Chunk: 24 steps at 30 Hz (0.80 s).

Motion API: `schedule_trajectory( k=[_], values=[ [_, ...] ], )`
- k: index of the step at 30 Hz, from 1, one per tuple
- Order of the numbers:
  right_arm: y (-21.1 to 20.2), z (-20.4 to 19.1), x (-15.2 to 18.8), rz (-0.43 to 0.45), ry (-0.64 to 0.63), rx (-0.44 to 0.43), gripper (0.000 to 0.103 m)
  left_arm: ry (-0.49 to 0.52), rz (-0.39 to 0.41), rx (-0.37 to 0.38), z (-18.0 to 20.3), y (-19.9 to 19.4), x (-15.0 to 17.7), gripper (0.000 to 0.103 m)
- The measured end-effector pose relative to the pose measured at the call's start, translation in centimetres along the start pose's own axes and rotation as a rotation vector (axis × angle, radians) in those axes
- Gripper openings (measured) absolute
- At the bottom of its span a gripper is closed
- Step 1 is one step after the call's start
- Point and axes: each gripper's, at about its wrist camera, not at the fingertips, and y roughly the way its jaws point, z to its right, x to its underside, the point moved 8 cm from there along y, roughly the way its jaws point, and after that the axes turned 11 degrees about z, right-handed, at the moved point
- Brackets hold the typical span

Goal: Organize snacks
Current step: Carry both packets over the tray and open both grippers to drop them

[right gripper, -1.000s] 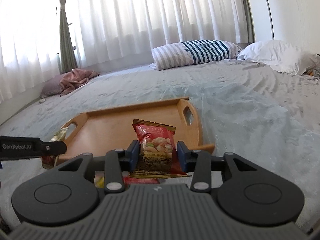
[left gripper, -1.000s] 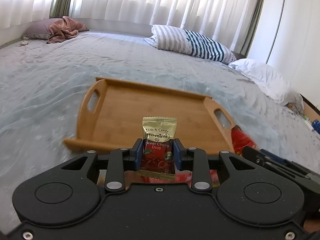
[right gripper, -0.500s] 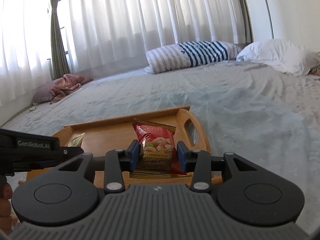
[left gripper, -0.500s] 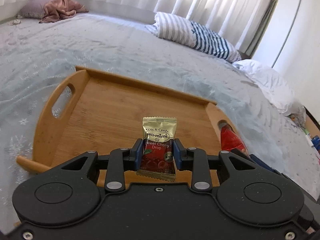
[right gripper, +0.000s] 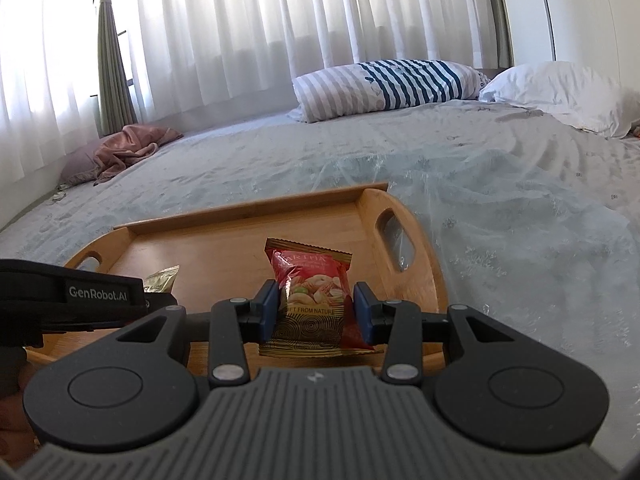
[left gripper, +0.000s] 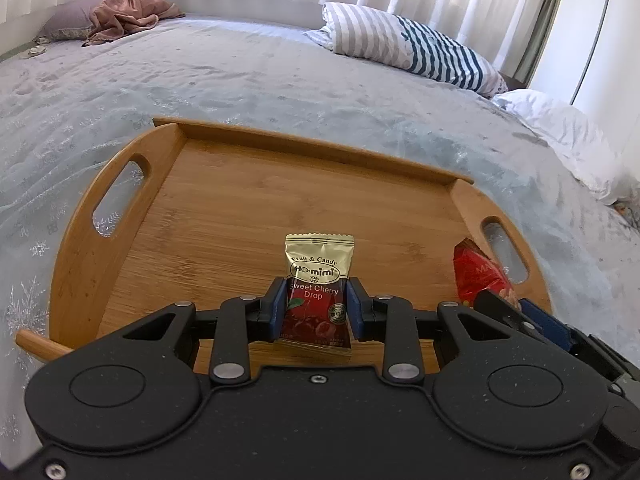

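- Left wrist view: our left gripper (left gripper: 316, 308) has its fingers (left gripper: 276, 309) clamped on a gold-and-red cherry candy packet (left gripper: 318, 288), held upright by its lower half.
- The packet hangs over the near middle of the wooden tray (left gripper: 256, 200), which lies on the bed (left gripper: 240, 76). We cannot tell whether its bottom edge touches the tray floor.
- The tray floor beyond the packet is bare wood. At the tray's right handle we see a red nut packet (left gripper: 476, 276) in the right gripper's dark fingers.
- Right wrist view: our right gripper (right gripper: 316, 312) has its fingers (right gripper: 364, 312) clamped on the red nut packet (right gripper: 312, 292), also upright, over the near right part of the tray (right gripper: 224, 240), just inside its right handle.
- The left gripper's body comes in from the tray's left side, the gold top of the candy packet (right gripper: 162, 278) showing past it.
- Step in hand, as we judge it: setting both snacks down inside the tray.
- To do it well, we should lower each packet until its bottom edge meets the wood before parting the fingers; thin foil packets will likely tip or slide if dropped.
- We should keep the two packets apart, candy toward the tray's middle, nuts toward the right handle, so the grippers do not knock together.
- After release, we should draw back along the fingers' own line so a pad does not drag a packet over the near rim.
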Motion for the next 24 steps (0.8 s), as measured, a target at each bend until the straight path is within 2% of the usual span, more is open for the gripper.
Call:
schedule_trajectory(
  k=[20, 24],
  values=[
    [0.2, -0.2, 0.0, -0.005, -0.029, -0.004, 0.046, 0.106, 0.008, -0.029, 0.9, 0.4, 0.5, 0.031],
    [0.2, -0.4, -0.1, -0.003, -0.032, -0.016, 0.051, 0.097, 0.007, -0.025, 1.0, 0.4, 0.5, 0.037]
  ],
)
